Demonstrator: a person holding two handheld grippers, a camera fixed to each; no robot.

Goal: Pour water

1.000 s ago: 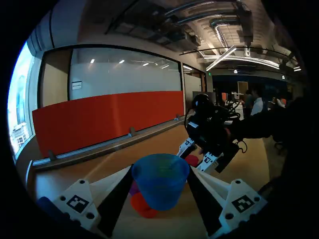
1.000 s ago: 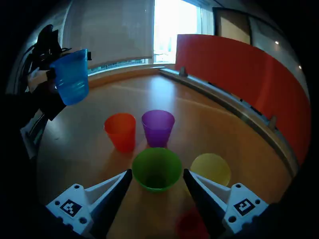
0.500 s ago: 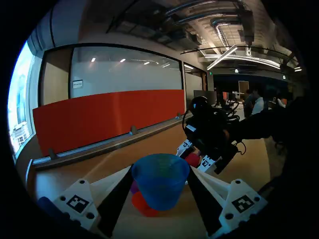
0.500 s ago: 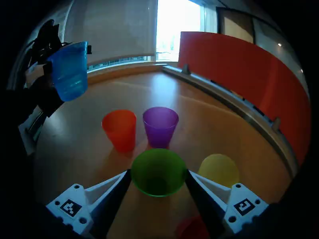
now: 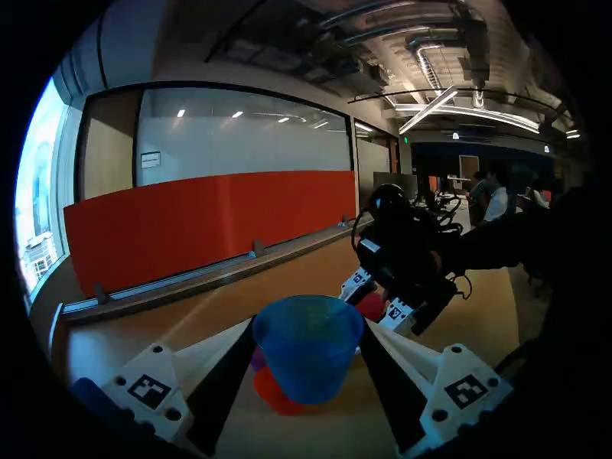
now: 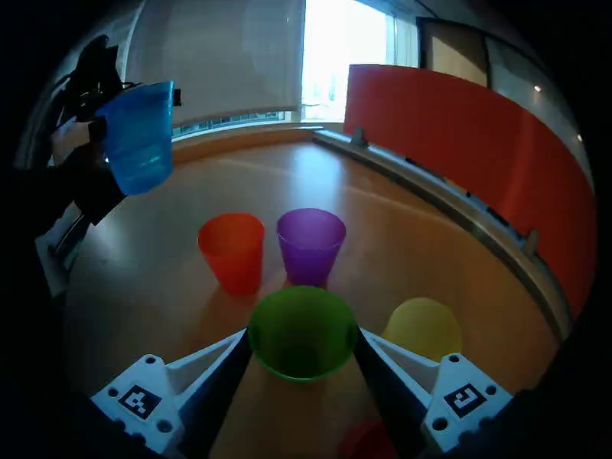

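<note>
Since a second ago the right gripper [image 6: 303, 336] has been closing in on the green cup [image 6: 303, 363], which is now sitting tight between the fingers.

Left gripper view: the left gripper [image 5: 308, 329] is clamping the blue cup [image 5: 308, 371] upright above the table [image 5: 306, 264], probably keeping it level to avoid spilling. Can't tell if there's water inside.

Right gripper view: both fingers are pressing the green cup's sides, probably steadying it as the receiver. The blue cup is hanging far left, well apart. The orange cup [image 6: 232, 249] and purple cup [image 6: 310, 245] are standing behind, the yellow cup [image 6: 422, 329] to the right.

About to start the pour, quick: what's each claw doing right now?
Left claw: closed on the blue cup, held aloft.
Right claw: closed on the green cup, touching both its sides.
</note>
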